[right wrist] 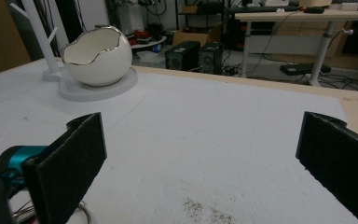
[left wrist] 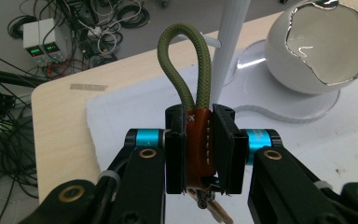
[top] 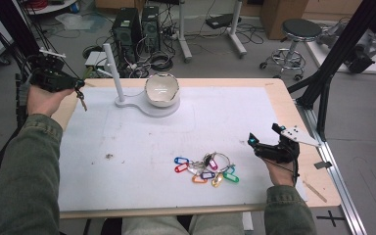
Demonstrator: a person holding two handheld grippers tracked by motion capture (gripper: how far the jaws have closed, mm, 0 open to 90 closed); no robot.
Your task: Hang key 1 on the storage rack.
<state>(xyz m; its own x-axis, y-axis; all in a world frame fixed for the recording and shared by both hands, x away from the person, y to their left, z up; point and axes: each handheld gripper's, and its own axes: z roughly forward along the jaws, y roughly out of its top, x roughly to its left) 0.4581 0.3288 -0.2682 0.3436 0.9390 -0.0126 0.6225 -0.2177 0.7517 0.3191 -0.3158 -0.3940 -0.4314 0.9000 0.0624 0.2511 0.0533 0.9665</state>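
A key fob [left wrist: 198, 144] with an olive cord loop [left wrist: 185, 65] is clamped by its brown leather tab between the closed jaws of the left gripper [top: 76, 84], the loop left free and upright above the pads, probably so that it can be slipped over a peg of the white stand [top: 111, 68] beside the egg-shaped bowl [top: 161, 89]. The fob is held above the table's [top: 279, 98] far left corner, a key dangling below, with the forearm raised and stretched forward. The right gripper [top: 264, 142] is rested near the right edge, jaws wide and empty, just beside the bunch of coloured key tags [top: 205, 171].
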